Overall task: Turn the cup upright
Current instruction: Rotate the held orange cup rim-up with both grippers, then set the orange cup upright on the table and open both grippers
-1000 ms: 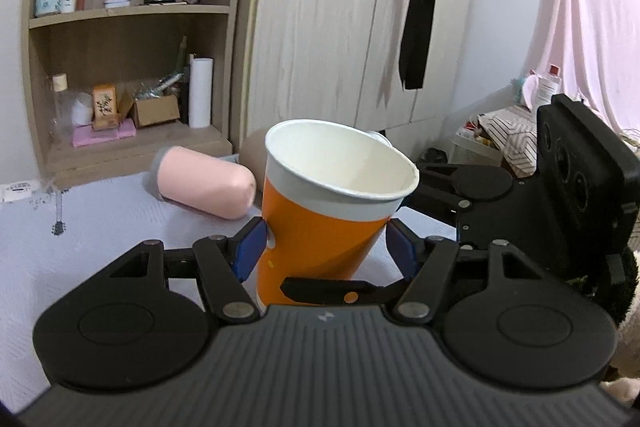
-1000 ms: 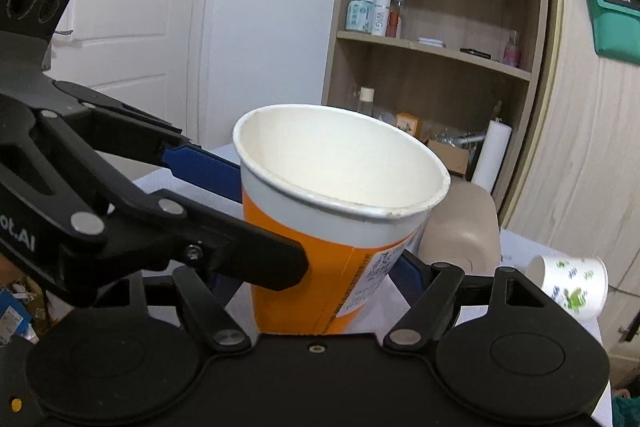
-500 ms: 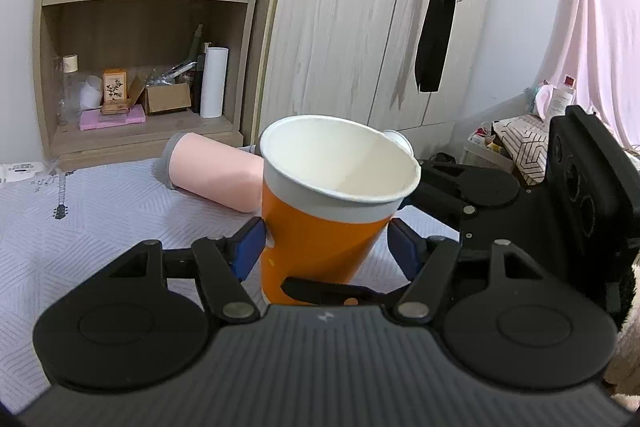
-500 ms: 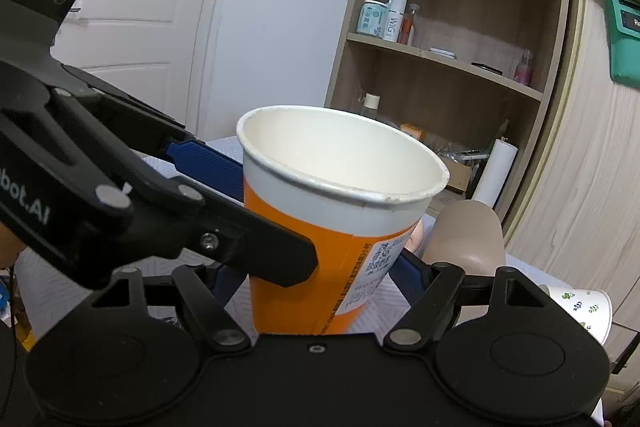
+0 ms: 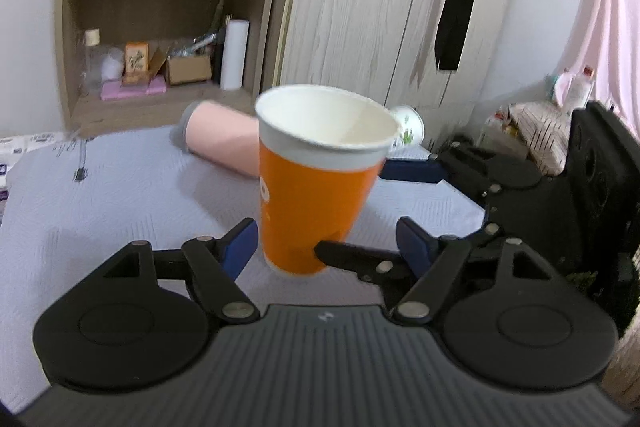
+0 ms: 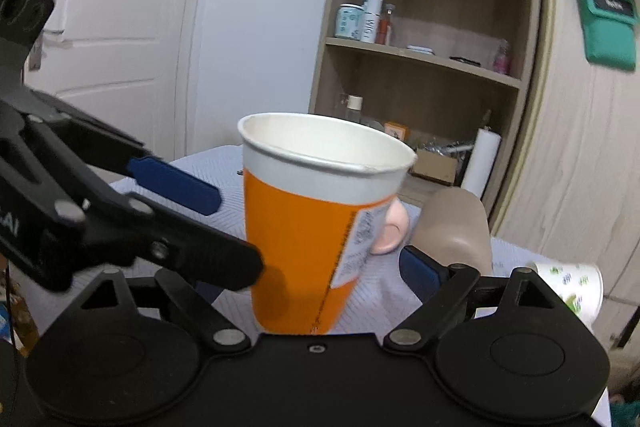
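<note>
An orange paper cup with a white rim (image 5: pixel 316 187) stands mouth up on the grey patterned table (image 5: pixel 120 195). It also shows in the right wrist view (image 6: pixel 312 223). My left gripper (image 5: pixel 326 241) is open, its blue pads standing clear on either side of the cup's base. My right gripper (image 6: pixel 320 267) is open too, around the cup from the other side. Its right pad stands clear of the cup; the left gripper's finger hides its left pad. The left gripper's fingers (image 6: pixel 176 183) cross the right wrist view at the left.
A pink mug (image 5: pixel 224 143) lies on its side behind the cup. A white paper cup with green print (image 6: pixel 568 287) lies on its side near the table's far edge. A wooden shelf unit (image 5: pixel 160 7) and wardrobe doors (image 5: pixel 360 27) stand behind the table.
Both grippers have opened wider and let go of the orange cup, which now stands on the table. Both have drawn back a little from it.
</note>
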